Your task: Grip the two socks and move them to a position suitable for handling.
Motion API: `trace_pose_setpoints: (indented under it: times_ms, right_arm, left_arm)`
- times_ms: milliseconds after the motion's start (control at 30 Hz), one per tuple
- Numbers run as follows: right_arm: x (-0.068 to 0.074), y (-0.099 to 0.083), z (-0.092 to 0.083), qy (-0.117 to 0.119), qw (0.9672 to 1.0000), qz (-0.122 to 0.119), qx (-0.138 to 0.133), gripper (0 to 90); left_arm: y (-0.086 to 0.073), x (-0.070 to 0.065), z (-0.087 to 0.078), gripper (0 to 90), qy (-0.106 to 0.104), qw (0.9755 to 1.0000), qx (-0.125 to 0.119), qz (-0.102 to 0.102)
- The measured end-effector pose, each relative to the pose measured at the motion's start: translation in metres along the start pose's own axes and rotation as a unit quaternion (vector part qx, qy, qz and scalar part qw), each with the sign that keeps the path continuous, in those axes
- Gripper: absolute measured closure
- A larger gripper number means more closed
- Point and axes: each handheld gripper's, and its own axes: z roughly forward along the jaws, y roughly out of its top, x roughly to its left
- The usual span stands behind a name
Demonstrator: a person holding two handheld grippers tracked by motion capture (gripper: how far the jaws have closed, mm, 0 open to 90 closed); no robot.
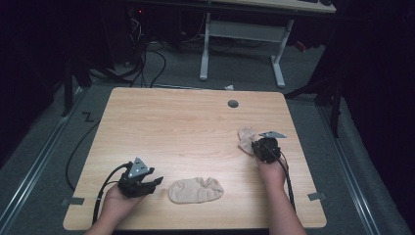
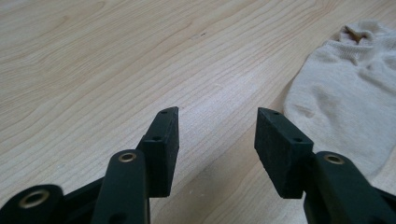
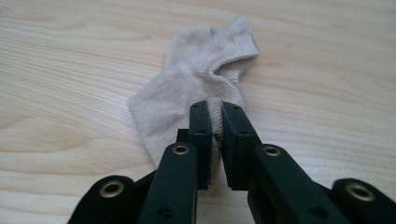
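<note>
The right gripper (image 3: 215, 109) pinches the crumpled beige cotton sock (image 3: 201, 74), soft and limp; its edge suits gripping. The left gripper (image 2: 217, 123) hangs with jaws apart beside the flat beige sock (image 2: 345, 88).

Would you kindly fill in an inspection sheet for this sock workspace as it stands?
Surface: wooden table, with a grey round cap near the far edge.
Job's things: flat sock near the front; second sock bunched at the right.
Clutter: nothing seen.
Grippers: left claw open beside the flat sock, nothing between the jaws; right claw pinching the second sock.
Cables: each claw trails a cable.
Surroundings: white desk frame, floor wiring beyond.
</note>
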Motion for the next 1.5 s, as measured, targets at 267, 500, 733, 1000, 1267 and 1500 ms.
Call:
trace_pose_setpoints:
  times_ms: [267,500,733,1000,1267,1500]
  right_arm:
    - [0.029,0.011,-0.035,0.035,0.9973,-0.037,-0.054,84.0]
    - [0.068,0.020,-0.059,0.073,0.9897,-0.081,-0.092,84.0]
    - [0.118,0.030,-0.076,0.126,0.9759,-0.129,-0.123,83.9]
    - [0.167,0.030,-0.081,0.199,0.9581,-0.164,-0.125,83.7]
    - [0.164,-0.005,-0.042,0.201,0.9651,-0.160,-0.051,83.3]
    - [0.143,-0.016,-0.028,0.175,0.9727,-0.150,-0.030,81.8]
  left_arm:
    - [0.000,-0.001,0.002,50.4,-0.002,1.0000,0.000,-0.001]
    - [0.000,-0.001,0.003,50.4,0.000,1.0000,0.001,-0.001]
    - [0.000,0.000,0.002,50.4,0.001,1.0000,0.000,-0.002]
    - [0.000,0.001,0.000,50.5,0.001,1.0000,-0.004,-0.006]
    - [0.000,0.002,-0.001,50.7,0.003,0.9999,-0.010,-0.008]
    - [0.004,0.000,0.006,50.8,0.004,0.9999,-0.012,-0.007]
